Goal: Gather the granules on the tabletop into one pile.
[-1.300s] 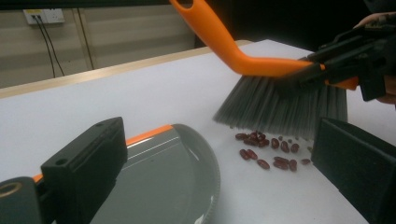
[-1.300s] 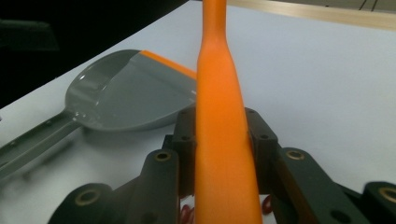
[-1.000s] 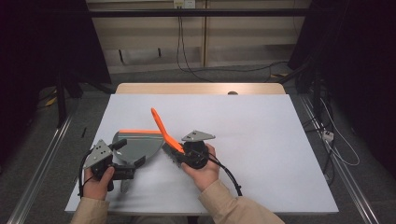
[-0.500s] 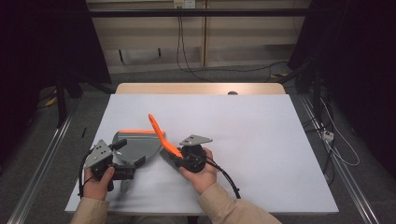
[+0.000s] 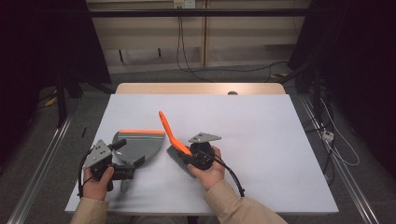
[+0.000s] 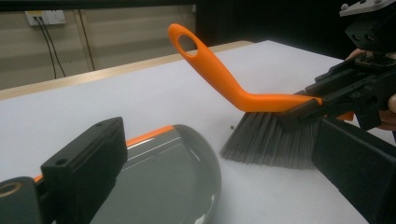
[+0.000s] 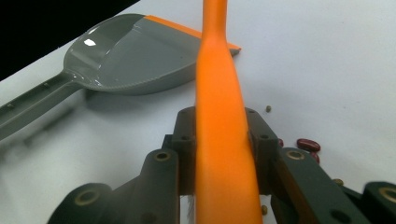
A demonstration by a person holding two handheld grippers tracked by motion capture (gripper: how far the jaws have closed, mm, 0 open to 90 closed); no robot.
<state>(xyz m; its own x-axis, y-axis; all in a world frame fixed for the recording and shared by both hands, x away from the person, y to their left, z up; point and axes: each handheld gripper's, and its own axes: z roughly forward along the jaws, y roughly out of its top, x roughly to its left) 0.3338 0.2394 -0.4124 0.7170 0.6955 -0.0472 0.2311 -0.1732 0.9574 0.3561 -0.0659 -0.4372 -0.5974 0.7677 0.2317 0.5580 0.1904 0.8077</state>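
High view: we note the right gripper [image 5: 187, 156] clamped on the orange brush [image 5: 169, 132], handle angled up and away. The left gripper [image 5: 125, 161], hand low at the table's near edge, grips the grey dustpan [image 5: 140, 143] just beside the bristles.

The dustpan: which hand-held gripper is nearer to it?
Left. The left hand-held gripper holds the dustpan by its handle; the right hand-held gripper grips the brush beside it.

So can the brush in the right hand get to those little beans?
Probably yes: the right gripper holds the brush, and the beans lie loose on the table right beside it, nothing between.
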